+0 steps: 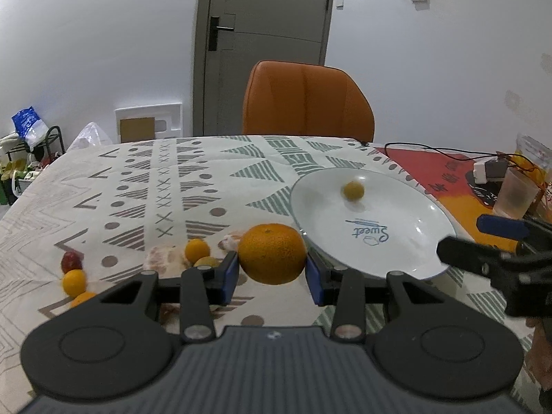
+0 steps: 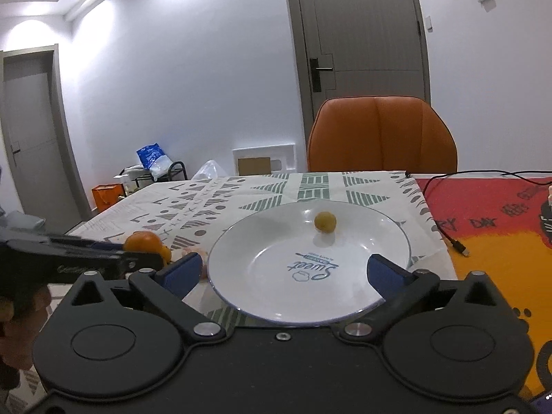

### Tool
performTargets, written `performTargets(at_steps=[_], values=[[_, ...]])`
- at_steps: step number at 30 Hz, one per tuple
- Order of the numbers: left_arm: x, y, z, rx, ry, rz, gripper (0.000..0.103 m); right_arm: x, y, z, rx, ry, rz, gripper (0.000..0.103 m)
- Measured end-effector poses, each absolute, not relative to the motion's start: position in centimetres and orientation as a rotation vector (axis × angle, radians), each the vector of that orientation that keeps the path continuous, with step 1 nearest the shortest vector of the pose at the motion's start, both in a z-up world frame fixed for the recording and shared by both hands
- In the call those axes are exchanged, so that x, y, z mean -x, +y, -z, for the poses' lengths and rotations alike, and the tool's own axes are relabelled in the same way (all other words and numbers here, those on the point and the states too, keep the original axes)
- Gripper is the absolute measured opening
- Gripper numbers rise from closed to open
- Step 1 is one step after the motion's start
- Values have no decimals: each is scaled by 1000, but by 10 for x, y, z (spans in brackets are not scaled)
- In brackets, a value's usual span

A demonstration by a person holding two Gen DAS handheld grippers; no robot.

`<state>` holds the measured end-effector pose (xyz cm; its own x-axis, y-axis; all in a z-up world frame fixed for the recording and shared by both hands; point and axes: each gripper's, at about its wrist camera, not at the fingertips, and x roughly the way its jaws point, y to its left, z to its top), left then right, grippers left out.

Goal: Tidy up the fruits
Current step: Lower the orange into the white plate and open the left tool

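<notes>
1. Worktop (image 1: 145,186) – covered by a pale cloth printed with grey-green striped triangles, dots and crosses; red-and-orange mat to the right, with a black cable across it.
2. Orange chair (image 1: 307,98) pushed up to the far edge, grey door behind it.
3. White plate (image 1: 407,214), deep-rimmed with a thin dark edge line and blue "Sweet" lettering in the well; sits on the cloth toward the right, beside the mat.
4. Right gripper (image 2: 284,274) hovering above the near rim of the plate, jaws spread wide apart and holding nothing, blue pads at either side of the plate's well.
5. Left gripper (image 1: 272,274) just left of the plate, jaws clamped on the large orange from both sides, blue pads pressed against its flanks.
6. Large orange (image 1: 272,253) – round, slightly flattened, dimpled skin, small green stem mark on top; held just off the plate's left rim, whether lifted clear of the cloth cannot be told.
7. Translucent plastic cup (image 1: 515,195) on the mat at the far right.
8. Small yellowish fruit (image 1: 352,190) lying alone in the far part of the plate, slightly blurred.
9. Loose small fruits on the cloth, left of the held orange: small orange ones (image 1: 197,249), a greenish-yellow one (image 1: 206,262) touching the nearest of them, and a dark red one (image 1: 70,260) farther left – all outside the plate.
</notes>
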<state>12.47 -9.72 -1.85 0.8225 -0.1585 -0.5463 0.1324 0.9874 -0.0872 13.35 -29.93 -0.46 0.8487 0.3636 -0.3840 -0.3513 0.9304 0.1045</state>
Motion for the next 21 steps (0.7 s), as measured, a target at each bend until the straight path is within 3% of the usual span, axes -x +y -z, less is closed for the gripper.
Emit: performTargets(at_steps=[21], values=[[-152, -143, 22, -4, 591, 218, 40, -104, -333, 18, 38, 471, -307, 103]])
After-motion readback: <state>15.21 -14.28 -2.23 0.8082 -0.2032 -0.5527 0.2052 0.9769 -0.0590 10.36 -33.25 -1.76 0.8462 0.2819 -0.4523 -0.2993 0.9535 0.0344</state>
